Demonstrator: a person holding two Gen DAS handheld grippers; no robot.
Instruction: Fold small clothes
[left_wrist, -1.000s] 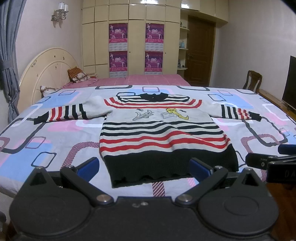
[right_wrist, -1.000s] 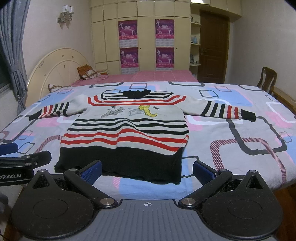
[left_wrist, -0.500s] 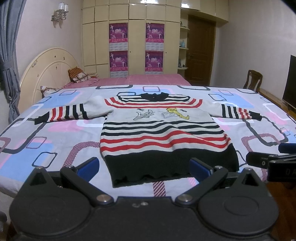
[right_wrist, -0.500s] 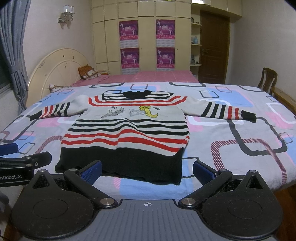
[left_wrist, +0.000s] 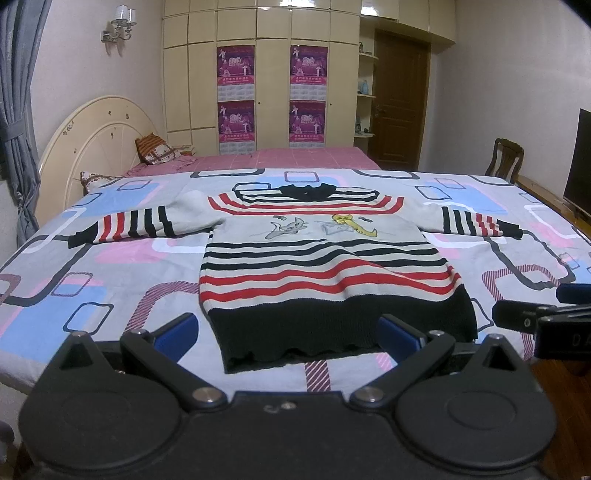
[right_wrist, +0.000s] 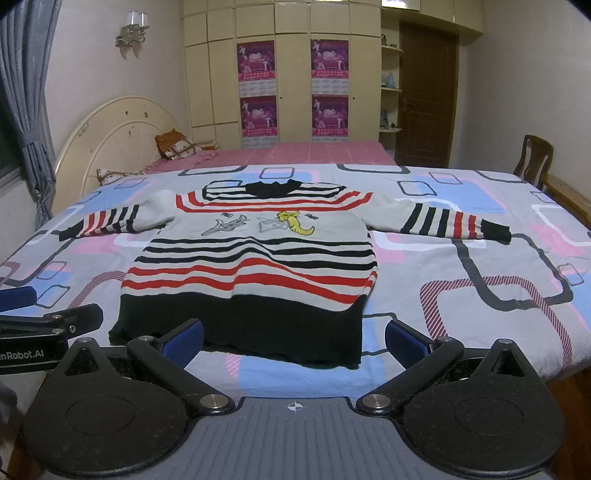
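Observation:
A small striped sweater (left_wrist: 317, 258) (right_wrist: 255, 266) lies flat on the bed, sleeves spread to both sides, black hem nearest me, black collar at the far end. Its chest shows a grey and a yellow cartoon figure. My left gripper (left_wrist: 288, 338) hangs open just short of the hem, nothing between its blue pads. My right gripper (right_wrist: 293, 341) is open too, level with the hem and off the bed's near edge. Each gripper shows at the side of the other's view.
The bed cover (left_wrist: 110, 280) has a pattern of rounded rectangles. A cream headboard (left_wrist: 92, 147) and pillows sit at the far left. A wardrobe with posters (left_wrist: 273, 92), a door, a wooden chair (right_wrist: 535, 158) and a dark screen (left_wrist: 580, 162) stand beyond.
Both views have shifted very slightly; the sweater lies as before and both grippers stay open.

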